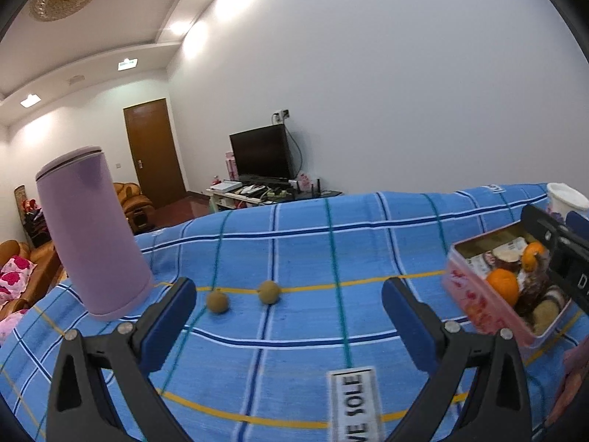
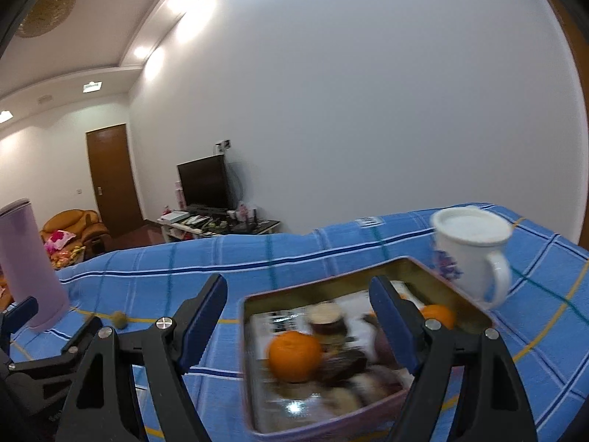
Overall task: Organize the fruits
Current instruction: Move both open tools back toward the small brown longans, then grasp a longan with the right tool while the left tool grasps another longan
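Note:
Two small tan round fruits (image 1: 217, 302) (image 1: 269, 292) lie on the blue checked cloth (image 1: 294, 243), just ahead of my left gripper (image 1: 289, 305), which is open and empty. A pink tin box (image 1: 475, 294) at the right holds oranges (image 1: 502, 285) and other dark and pale fruits. In the right wrist view my right gripper (image 2: 298, 316) is open and empty above the tin (image 2: 250, 368), with an orange (image 2: 294, 353) between its fingers' line of sight. One tan fruit (image 2: 119, 319) shows at the left there.
A tall lilac canister (image 1: 94, 232) stands at the left of the cloth, also in the right wrist view (image 2: 25, 265). A white mug (image 2: 473, 250) stands behind the tin. A label strip (image 1: 355, 401) lies near the front. The cloth's far edge drops off toward a TV stand.

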{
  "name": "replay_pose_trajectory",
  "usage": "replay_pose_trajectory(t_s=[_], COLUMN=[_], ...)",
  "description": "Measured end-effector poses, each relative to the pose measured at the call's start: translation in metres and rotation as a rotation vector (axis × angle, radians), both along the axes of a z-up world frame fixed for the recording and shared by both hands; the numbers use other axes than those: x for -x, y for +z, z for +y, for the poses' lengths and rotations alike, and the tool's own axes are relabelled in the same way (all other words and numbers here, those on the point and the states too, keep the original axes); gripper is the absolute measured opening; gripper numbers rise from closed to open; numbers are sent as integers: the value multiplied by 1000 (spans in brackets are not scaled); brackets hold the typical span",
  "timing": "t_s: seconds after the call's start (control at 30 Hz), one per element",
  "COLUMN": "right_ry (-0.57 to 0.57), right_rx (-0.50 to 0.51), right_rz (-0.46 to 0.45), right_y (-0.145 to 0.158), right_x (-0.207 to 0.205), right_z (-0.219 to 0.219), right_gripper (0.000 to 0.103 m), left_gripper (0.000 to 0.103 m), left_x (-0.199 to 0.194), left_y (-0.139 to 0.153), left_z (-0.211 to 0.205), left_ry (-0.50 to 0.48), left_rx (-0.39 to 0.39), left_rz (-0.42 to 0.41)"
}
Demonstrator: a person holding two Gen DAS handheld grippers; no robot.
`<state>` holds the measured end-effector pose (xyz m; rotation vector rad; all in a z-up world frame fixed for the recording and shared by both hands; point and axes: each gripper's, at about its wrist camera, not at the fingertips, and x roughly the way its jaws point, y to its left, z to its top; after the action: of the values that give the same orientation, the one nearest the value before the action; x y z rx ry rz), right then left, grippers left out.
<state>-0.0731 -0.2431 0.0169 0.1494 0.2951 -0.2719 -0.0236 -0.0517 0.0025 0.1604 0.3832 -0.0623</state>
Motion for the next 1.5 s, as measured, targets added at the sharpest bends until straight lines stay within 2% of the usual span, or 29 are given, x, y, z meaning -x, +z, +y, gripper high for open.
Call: replay_pose_trajectory(t_s=[0.23, 0.5, 0.6, 0.73, 0.9, 1.03, 1.13, 1.17, 1.27, 1.3, 1.43, 1.5], right_ry=[67, 110, 136, 185, 275, 348, 403, 416, 445, 453, 464, 479], right_rx=[4, -11, -20, -8, -1, -9, -19, -21, -47, -66, -138, -139], right_rz=[-4, 9, 15, 33, 106, 199, 273, 296, 379, 404, 452, 477], right_y=[-1, -5, -6, -7, -14, -22, -31, -34, -46, -50, -62, -66], right_x=[-14, -26, -32, -41, -63, -89, -114, -122, -150, -158, -182, -193], right_z=[36, 57, 65, 80, 99, 117, 133, 137, 147, 150, 156, 164], right_gripper=[81, 81, 81, 81, 81, 81, 80, 77, 58, 55, 55, 55], left_gripper=[103, 103, 103, 103, 103, 102, 102, 101, 98, 97, 97, 97], left_x=[-14, -30, -39, -51, -67, -80, -86, -87, -90, -91, -93, -93], left_y=[-1, -2, -3, -6, -9, -16, -20, -21, -24, -26, -25, -25], left_z=[24, 48, 62, 82, 118, 147, 159, 161, 163, 163, 169, 172], left_ry=[43, 85, 116, 181, 284, 378, 406, 412, 408, 405, 414, 416], left_rx=[-6, -2, 11, -12, 6, 34, 47, 42, 42, 39, 33, 39], left_rz=[5, 6, 18, 14, 43, 101, 129, 135, 154, 163, 181, 192])
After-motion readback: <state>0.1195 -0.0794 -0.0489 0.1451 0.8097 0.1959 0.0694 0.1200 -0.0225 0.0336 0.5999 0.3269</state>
